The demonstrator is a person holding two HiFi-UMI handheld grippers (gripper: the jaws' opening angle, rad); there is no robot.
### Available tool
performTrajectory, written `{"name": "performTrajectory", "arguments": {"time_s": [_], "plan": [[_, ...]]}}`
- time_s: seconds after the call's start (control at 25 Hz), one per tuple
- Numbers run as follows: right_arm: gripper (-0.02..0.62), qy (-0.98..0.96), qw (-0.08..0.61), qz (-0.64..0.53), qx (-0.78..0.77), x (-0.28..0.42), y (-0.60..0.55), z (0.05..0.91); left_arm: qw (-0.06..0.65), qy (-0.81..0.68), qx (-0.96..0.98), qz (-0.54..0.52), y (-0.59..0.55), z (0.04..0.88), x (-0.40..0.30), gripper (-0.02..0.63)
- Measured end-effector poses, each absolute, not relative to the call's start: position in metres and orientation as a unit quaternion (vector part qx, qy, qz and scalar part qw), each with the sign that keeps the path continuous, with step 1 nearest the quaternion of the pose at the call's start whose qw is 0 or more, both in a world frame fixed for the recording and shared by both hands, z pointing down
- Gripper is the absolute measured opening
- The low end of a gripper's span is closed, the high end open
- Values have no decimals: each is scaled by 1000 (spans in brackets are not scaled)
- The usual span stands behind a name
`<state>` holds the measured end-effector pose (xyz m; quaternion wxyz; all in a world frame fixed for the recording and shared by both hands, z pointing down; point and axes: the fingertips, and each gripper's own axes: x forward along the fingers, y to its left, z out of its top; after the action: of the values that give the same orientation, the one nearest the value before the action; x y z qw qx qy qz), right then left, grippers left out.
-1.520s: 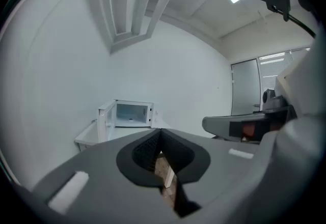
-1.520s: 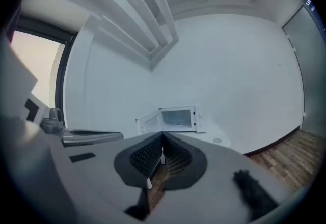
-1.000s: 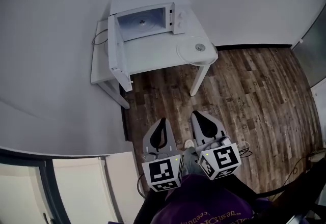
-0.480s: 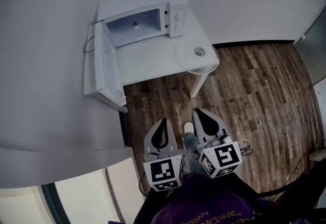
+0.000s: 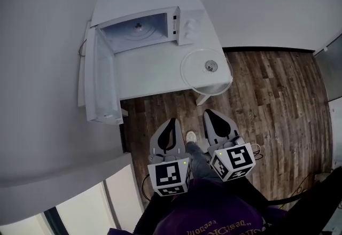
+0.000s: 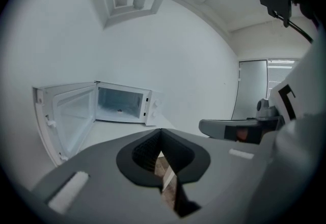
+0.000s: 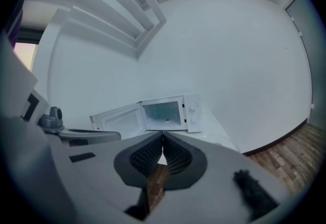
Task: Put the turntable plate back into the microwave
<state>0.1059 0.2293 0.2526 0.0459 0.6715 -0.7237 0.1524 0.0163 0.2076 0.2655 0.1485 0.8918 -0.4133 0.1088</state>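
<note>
A white microwave (image 5: 144,20) stands at the back of a white table (image 5: 155,76), its door (image 5: 99,81) swung wide to the left and its cavity (image 5: 136,28) bare. The clear glass turntable plate (image 5: 206,70) lies on the table's right front corner, overhanging the edge a little. My left gripper (image 5: 172,123) and right gripper (image 5: 208,115) hang side by side over the wooden floor, short of the table, both shut with nothing in them. The left gripper view shows the microwave (image 6: 122,106) ahead, and the right gripper view shows the microwave (image 7: 165,114) too.
White walls close in behind and to the left of the table. Wood-plank floor (image 5: 272,100) stretches to the right. A white cabinet or ledge (image 5: 59,175) sits at my lower left. A cable (image 5: 81,49) trails from the microwave's left side.
The table and microwave have grown larger and drifted lower in the head view as I moved toward them. Both grippers stay shut and side by side.
</note>
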Motion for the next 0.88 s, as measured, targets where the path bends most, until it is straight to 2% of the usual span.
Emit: {"name": "performTrajectory", "arguments": {"time_s": [0.44, 0.88], "plan": [[8, -749, 55, 162, 641, 165, 160, 259, 155, -424, 885, 112, 145, 267, 80, 5], [8, -766, 68, 165, 618, 190, 135, 271, 170, -440, 874, 117, 123, 276, 106, 5]]}}
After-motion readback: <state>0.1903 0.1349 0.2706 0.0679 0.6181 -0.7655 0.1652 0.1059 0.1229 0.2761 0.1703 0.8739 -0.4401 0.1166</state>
